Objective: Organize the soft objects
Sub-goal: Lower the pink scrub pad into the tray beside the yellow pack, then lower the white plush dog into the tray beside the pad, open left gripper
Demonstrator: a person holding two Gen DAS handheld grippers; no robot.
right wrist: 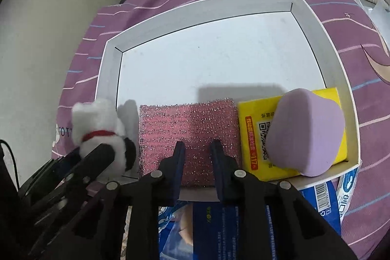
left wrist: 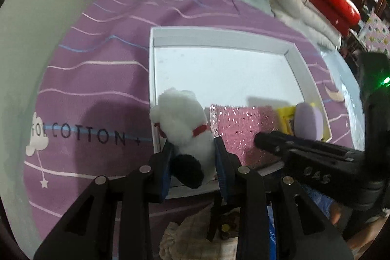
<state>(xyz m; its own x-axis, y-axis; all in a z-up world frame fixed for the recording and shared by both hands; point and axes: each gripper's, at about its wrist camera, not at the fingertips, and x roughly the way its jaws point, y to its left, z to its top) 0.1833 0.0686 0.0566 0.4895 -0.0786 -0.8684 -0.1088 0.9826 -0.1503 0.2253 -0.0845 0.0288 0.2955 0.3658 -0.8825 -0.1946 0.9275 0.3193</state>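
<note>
Left wrist: plush dog (left wrist: 185, 123) — white, fluffy, red-collared.

Far half of the white tray (right wrist: 324, 35) floor is bare, open to reach from above. Near edge is packed: plush dog (right wrist: 102, 130) at left corner, pink scrubber (right wrist: 187, 128) middle, purple sponge (right wrist: 304, 133) on yellow pack (right wrist: 251, 128) right. Low tray walls ring it all.

Two handheld tools, both matte black plastic. The left tool (left wrist: 193, 150) has angular arms with triangular cut-outs, round silver pivot pins and dark blue pads (left wrist: 220, 162) lining its fingers. The right tool (right wrist: 198, 152) matches it, its body embossed with raised lettering and lit by a small green indicator light (left wrist: 385, 82).
</note>
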